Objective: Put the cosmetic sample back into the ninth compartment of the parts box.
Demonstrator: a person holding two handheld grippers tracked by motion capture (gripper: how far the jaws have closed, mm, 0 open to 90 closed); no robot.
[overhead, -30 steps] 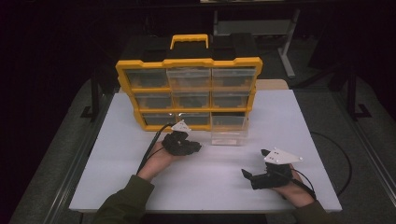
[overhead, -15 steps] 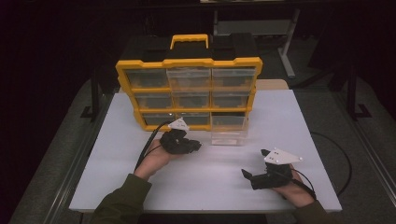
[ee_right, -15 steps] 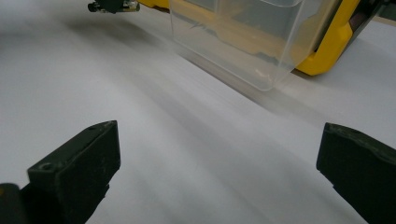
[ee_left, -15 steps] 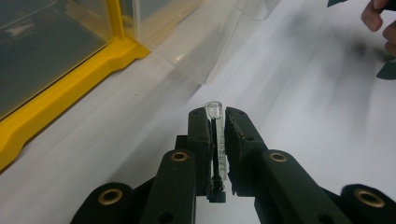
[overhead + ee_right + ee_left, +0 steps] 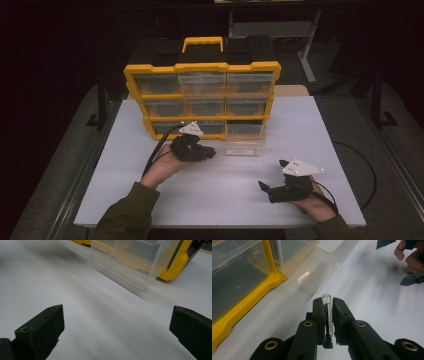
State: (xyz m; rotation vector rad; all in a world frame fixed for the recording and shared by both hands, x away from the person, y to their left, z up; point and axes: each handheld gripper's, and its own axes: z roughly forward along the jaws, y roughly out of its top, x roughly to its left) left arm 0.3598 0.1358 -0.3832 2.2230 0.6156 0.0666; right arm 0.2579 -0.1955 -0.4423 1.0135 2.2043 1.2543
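Note:
A yellow organizer [image 5: 200,95] with clear drawers stands at the back of the white table [image 5: 150,200]. Its lower right drawer [image 5: 245,142] is pulled out, seen as a clear bin [image 5: 130,262] in the right gripper view and a clear drawer [image 5: 317,267] in the left gripper view. My left gripper [image 5: 207,152] sits just left of that drawer, shut on a small clear tube [image 5: 327,315] with a dark core, held upright between the pads. My right gripper [image 5: 265,187] rests near the front right of the table, jaws wide open with nothing between them.
A black cable [image 5: 160,145] trails from the left gripper toward the table's front. Another cable [image 5: 365,165] loops off the table's right edge. A tan surface [image 5: 290,90] lies behind the organizer. Dark floor and table legs surround the table.
The left gripper has shifted slightly toward the pulled-out drawer. The right gripper has barely moved.

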